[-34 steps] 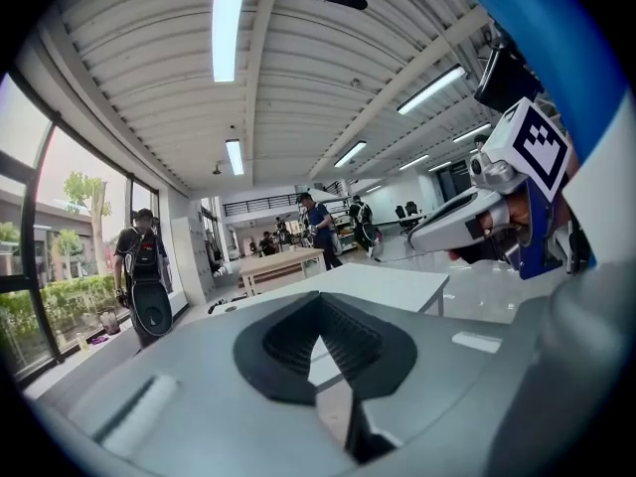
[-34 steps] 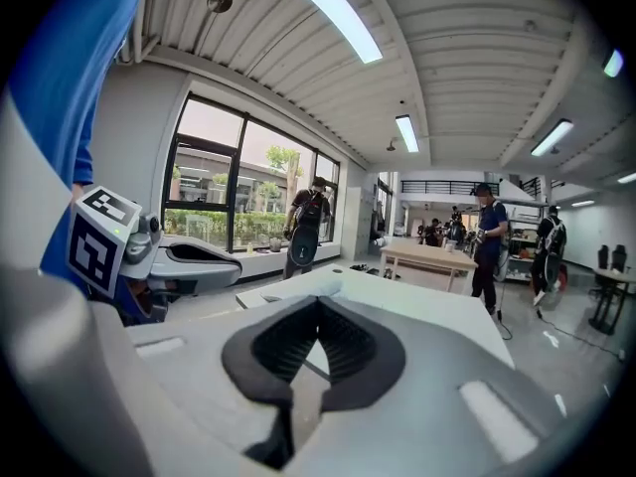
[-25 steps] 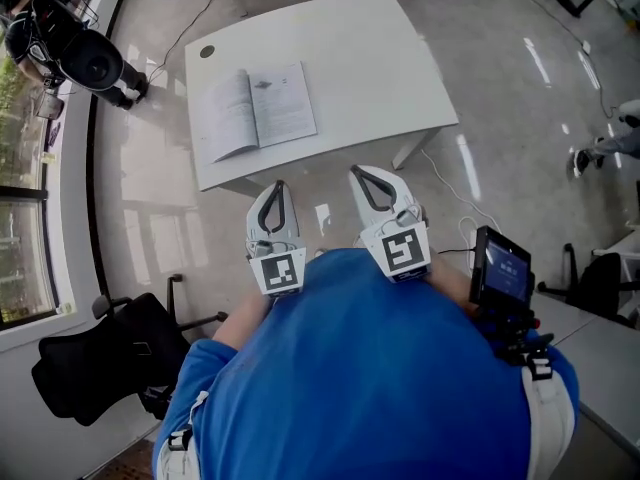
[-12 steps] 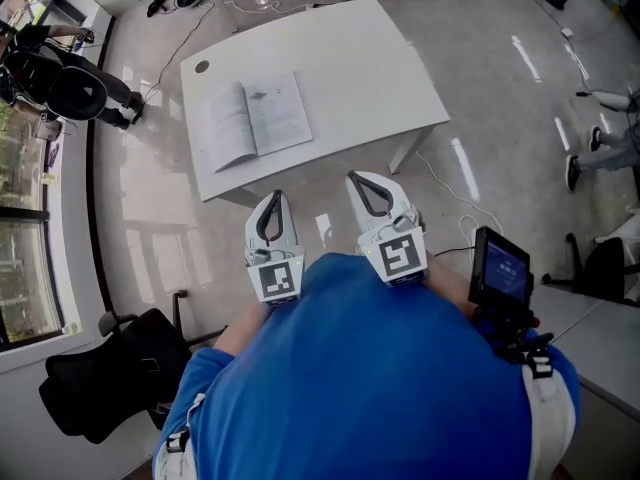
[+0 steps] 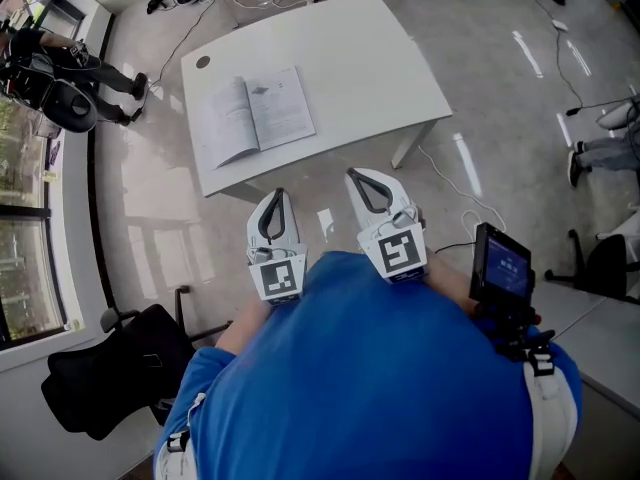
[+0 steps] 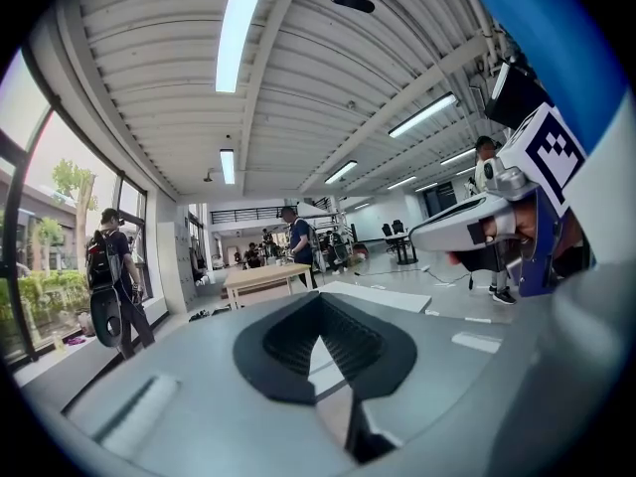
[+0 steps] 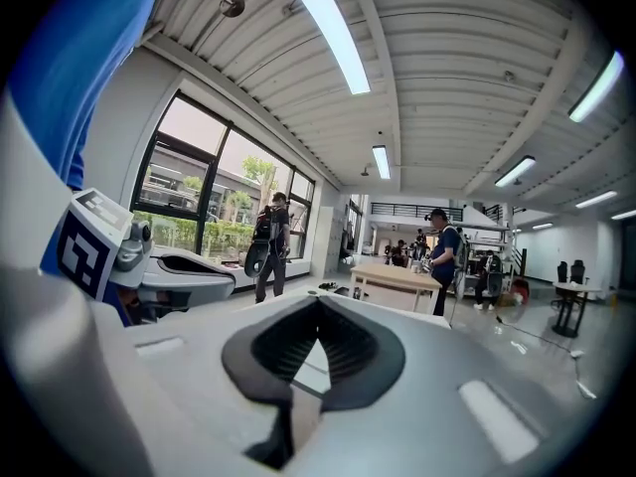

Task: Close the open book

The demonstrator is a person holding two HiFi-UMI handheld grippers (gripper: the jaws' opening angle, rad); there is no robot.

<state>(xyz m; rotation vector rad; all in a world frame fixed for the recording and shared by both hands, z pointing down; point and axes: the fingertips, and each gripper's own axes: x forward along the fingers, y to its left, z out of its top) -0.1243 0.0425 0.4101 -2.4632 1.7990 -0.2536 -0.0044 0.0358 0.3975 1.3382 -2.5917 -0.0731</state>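
While the open book [image 5: 252,116] lies flat on the table [image 5: 350,68], I hold left gripper [image 5: 275,196] and right gripper [image 5: 362,176] side by side, short of the table's near edge, both jaws pressed together, empty.

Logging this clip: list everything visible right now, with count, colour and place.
table: one, white, ahead on the grey floor
open book: one, white pages, on the table's left part
cable hole: one, dark, table's far left corner
office chair: one, black, lower left by the window
screen device: one, black, at the wearer's right
bystander: one, dark clothes, upper left
legs: another person's, right edge
shirt: one, blue, the wearer's
left gripper: white, fingers shut, empty, short of the table
right gripper: white, fingers shut, empty, beside it
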